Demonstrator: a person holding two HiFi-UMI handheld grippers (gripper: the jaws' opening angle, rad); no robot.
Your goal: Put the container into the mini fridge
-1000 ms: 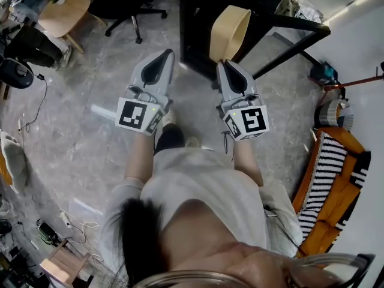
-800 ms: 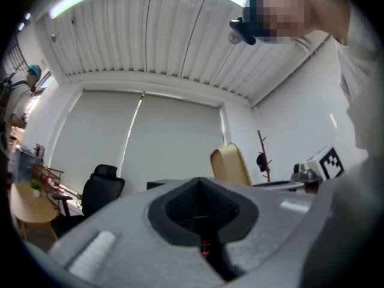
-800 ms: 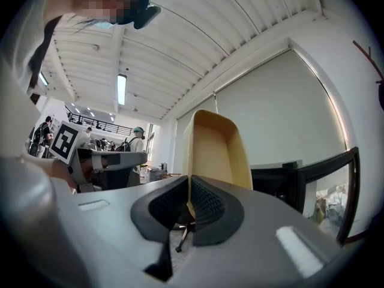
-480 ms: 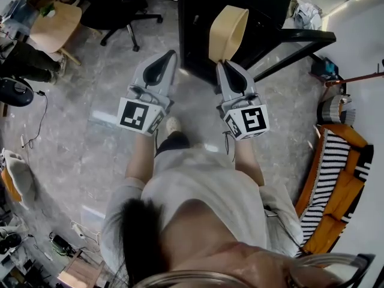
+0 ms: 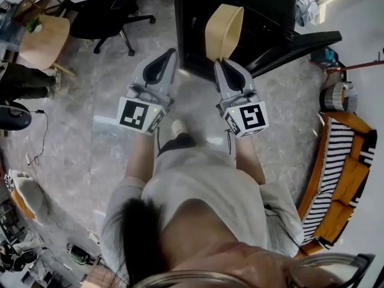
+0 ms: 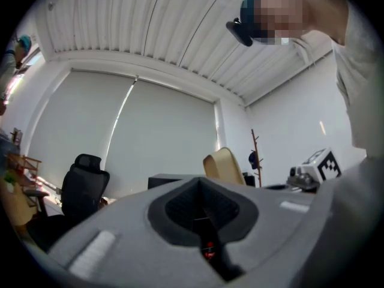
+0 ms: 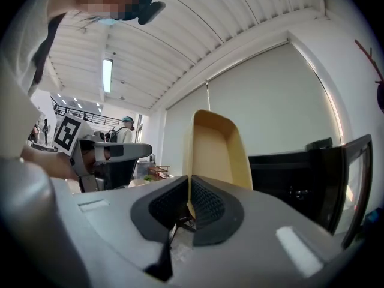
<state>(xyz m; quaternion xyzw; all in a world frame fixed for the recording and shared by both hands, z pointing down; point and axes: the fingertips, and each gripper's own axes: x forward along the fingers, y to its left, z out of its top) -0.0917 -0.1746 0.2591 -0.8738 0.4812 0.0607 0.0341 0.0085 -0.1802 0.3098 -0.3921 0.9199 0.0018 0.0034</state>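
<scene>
The tan container stands up from my right gripper, which is shut on its rim; in the right gripper view the container rises straight out of the closed jaws. It hangs just in front of the black mini fridge, whose door swings open to the right. The fridge's dark inside and the open door show at the right of the right gripper view. My left gripper is shut and holds nothing, level with the right one. Its view shows the container beyond its jaws.
A black office chair and a round wooden table stand at the far left. An orange and striped seat lies at the right. The floor is grey stone with cables at the left edge.
Both grippers and the container have come closer to the fridge, which now fills more of the top of the head view. The grip on the container is unchanged.
</scene>
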